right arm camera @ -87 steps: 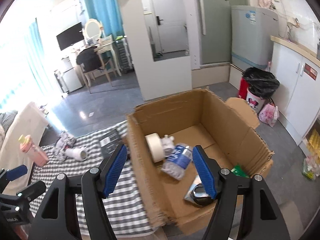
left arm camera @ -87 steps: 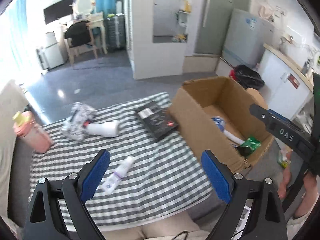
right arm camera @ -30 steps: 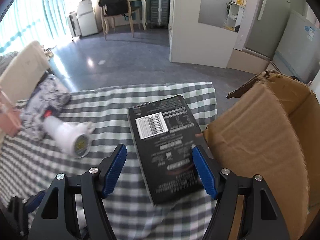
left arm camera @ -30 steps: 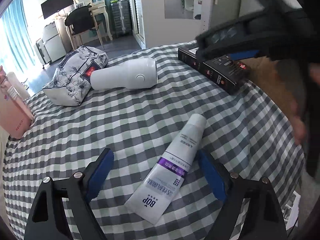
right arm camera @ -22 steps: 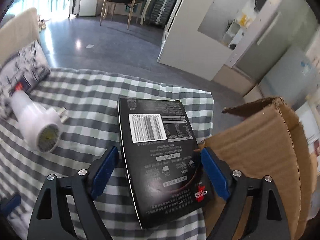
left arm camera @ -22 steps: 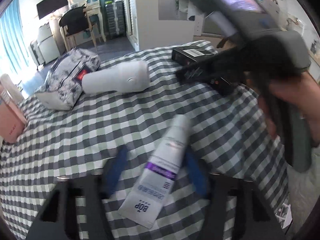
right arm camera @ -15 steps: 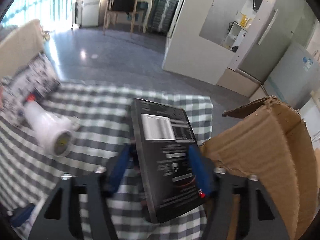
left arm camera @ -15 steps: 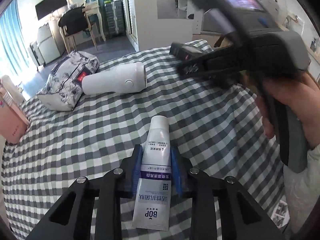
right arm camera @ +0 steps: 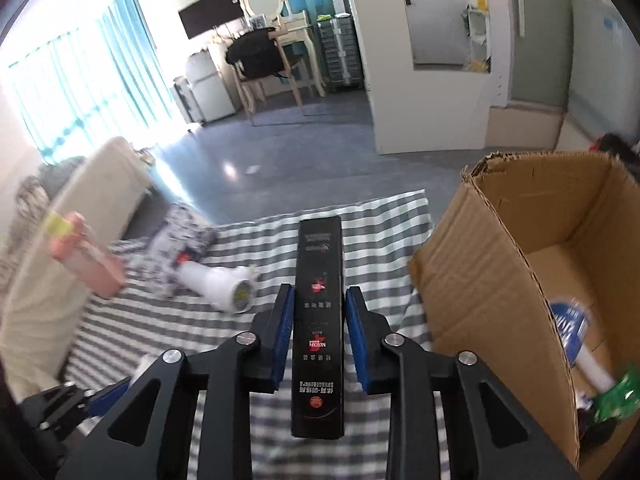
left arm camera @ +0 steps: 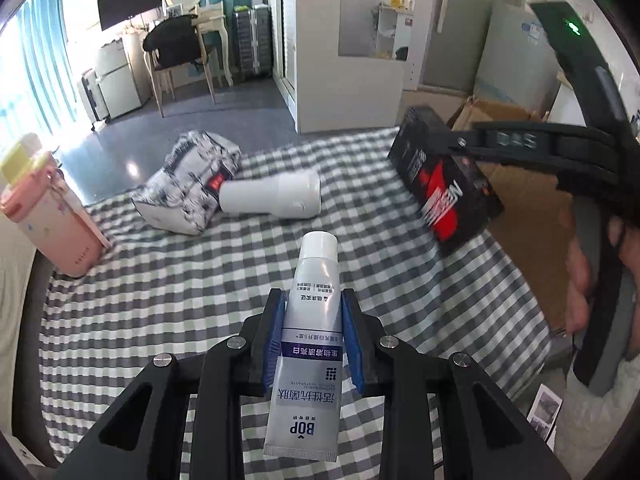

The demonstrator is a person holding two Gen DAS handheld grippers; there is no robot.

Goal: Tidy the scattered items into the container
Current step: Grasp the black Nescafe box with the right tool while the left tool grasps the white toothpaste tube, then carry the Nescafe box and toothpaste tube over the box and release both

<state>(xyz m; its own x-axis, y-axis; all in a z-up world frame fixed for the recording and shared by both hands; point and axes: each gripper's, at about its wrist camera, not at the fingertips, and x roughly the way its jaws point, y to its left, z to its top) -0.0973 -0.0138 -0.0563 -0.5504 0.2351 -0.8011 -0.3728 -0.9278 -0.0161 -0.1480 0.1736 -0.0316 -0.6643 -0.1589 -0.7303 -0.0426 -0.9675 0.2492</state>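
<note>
My left gripper (left arm camera: 313,312) is shut on a white and purple tube (left arm camera: 310,332), held above the checked cloth (left arm camera: 200,280). My right gripper (right arm camera: 319,308) is shut on a black box (right arm camera: 320,312) held on edge, lifted off the table just left of the cardboard box (right arm camera: 492,272). The black box also shows in the left wrist view (left arm camera: 444,196) with the right gripper around it. On the cloth lie a white cylinder (left arm camera: 272,199) and a patterned pouch (left arm camera: 188,192). A pink bottle (left arm camera: 52,232) stands at the left edge.
The cardboard box holds a blue and white bottle (right arm camera: 568,328) and a green packet (right arm camera: 616,396). A beige cushion (right arm camera: 60,240) is left of the table. Grey floor, a chair (left arm camera: 176,56) and a white partition (left arm camera: 316,40) lie beyond the table.
Both grippers went from open to shut: the left closed on the tube, the right on the black box. The black box now stands on edge, lifted off the cloth.
</note>
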